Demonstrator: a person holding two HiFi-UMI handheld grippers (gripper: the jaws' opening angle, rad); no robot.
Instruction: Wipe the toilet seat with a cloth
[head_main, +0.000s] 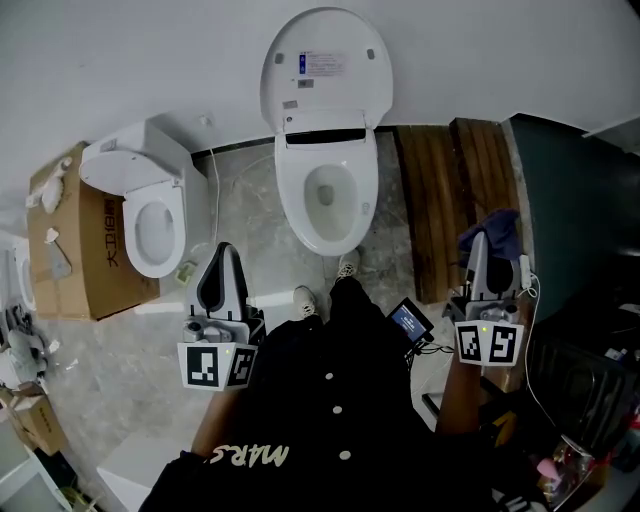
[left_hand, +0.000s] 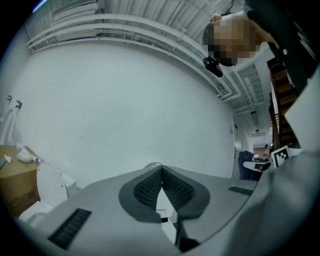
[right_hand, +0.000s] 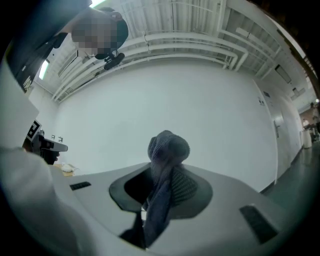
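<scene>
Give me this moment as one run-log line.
right tool: shut on cloth | left tool: shut, empty | middle toilet: lid up, untouched

Second toilet (head_main: 137, 165) left of main toilet (head_main: 291, 197); planks (head_main: 440, 200) right.

At my nine o'clock a cardboard box (head_main: 75, 250) stands on the grey marbled floor (head_main: 240, 210), with a small white toilet (head_main: 150, 215) just beside it. Dark wooden planks (head_main: 445, 190) lie at two o'clock. A small lit screen (head_main: 410, 322) shows at four o'clock.
</scene>
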